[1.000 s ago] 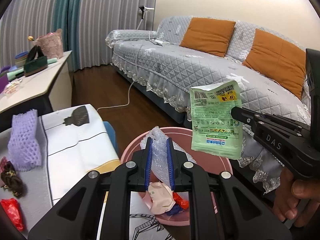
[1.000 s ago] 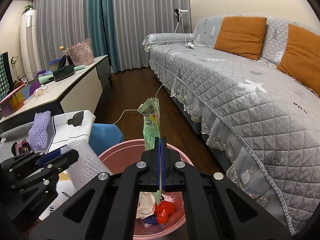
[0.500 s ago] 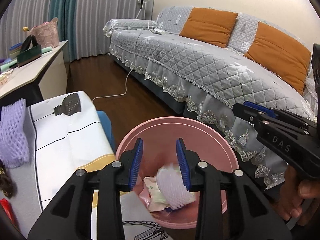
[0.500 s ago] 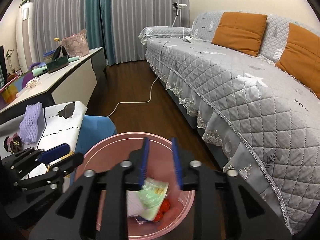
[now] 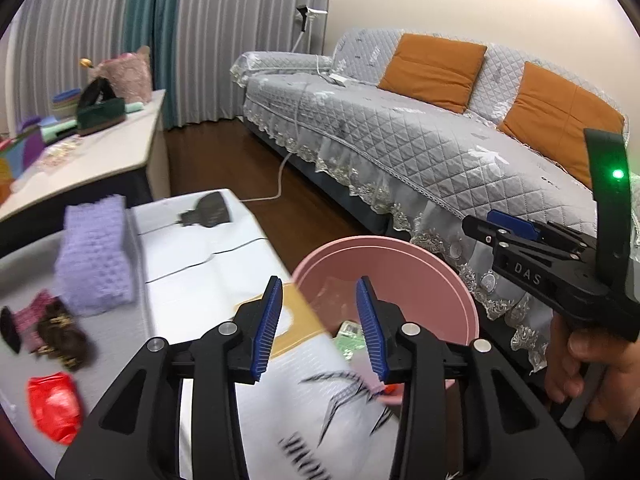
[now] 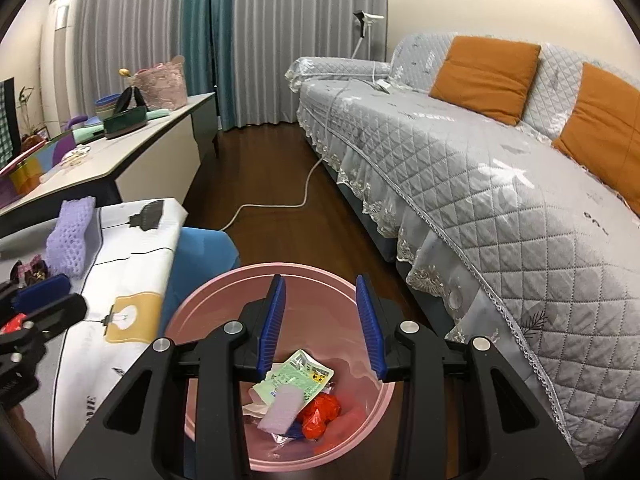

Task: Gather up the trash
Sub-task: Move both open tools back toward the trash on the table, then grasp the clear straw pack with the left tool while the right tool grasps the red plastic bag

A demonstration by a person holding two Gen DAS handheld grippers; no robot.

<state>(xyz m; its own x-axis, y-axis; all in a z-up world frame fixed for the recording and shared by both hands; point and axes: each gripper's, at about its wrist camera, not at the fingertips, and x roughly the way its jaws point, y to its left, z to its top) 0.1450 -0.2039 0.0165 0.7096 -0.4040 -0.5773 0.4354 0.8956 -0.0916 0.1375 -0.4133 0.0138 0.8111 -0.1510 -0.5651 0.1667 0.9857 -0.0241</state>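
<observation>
Two claws are spread wide and carry nothing. The right claw (image 6: pixel 320 320) hangs directly over the pink bin (image 6: pixel 208 300), where a green packet (image 6: pixel 298 380), a pale foam piece (image 6: pixel 282 406) and red wrappers (image 6: pixel 320 416) already lie. The left claw (image 5: pixel 318 326) points across the edge of the table (image 5: pixel 192 280), with the bin's rim just beyond its blue fingers (image 5: pixel 268 320).

Trash left on the table: a purple foam net sleeve (image 5: pixel 94 256), a red plastic bag (image 5: pixel 54 406) and a dark crumpled bundle (image 5: pixel 60 334), all well to the left claw's left. Each looks light and soft. The foam sleeve should squash easily, so pinching it across its middle seems safest; the red bag looks slippery and is probably best gathered at a bunched fold.

The left claw is tilted down toward the tablecloth; the right is held level by a hand (image 5: pixel 576 368) visible in the left view.
</observation>
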